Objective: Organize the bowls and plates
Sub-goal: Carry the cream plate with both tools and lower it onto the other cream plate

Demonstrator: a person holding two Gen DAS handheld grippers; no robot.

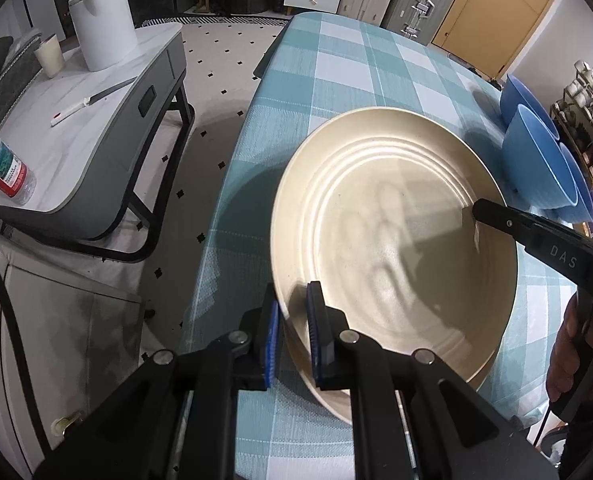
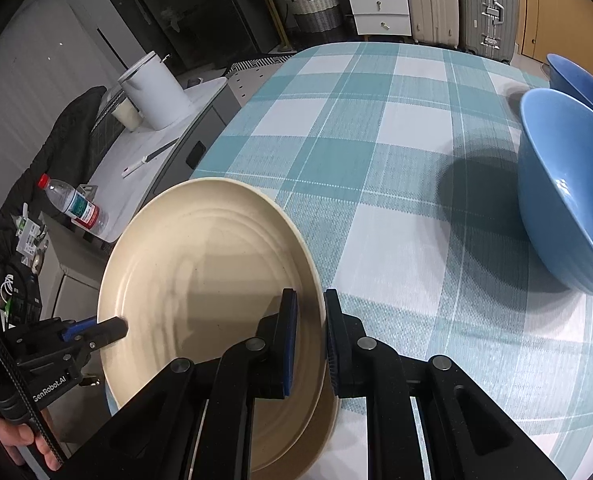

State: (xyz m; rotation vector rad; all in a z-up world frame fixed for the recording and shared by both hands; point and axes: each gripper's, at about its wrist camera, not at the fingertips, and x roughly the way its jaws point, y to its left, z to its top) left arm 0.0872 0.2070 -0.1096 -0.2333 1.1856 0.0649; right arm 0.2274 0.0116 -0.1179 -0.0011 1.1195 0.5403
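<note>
**A:** Where do we have the cream plate (image 1: 396,248)?

**B:** Between both tools. Our left gripper (image 1: 292,332) is clenched on its near-left rim, one pad inside, one outside; our right gripper (image 2: 310,344) is clenched on the opposite rim. The plate sits tilted, over the checked tablecloth (image 2: 376,160) near the table's left edge. In the right wrist view a second rim shows under it, so we may be carrying two plates; we cannot tell for sure.

**A:** What does the next move turn on?

**B:** The blue bowls (image 2: 568,200). They stand to the right of the plate, nearer our right hand, one behind another along that side. The line between our two grips runs across the table, toward them.

**A:** Room to move?

**B:** Plenty of bare cloth ahead and between plate and bowls. To the left the table drops off toward the side table (image 1: 96,120), so we judge that setting down should go inward, away from that edge.
</note>
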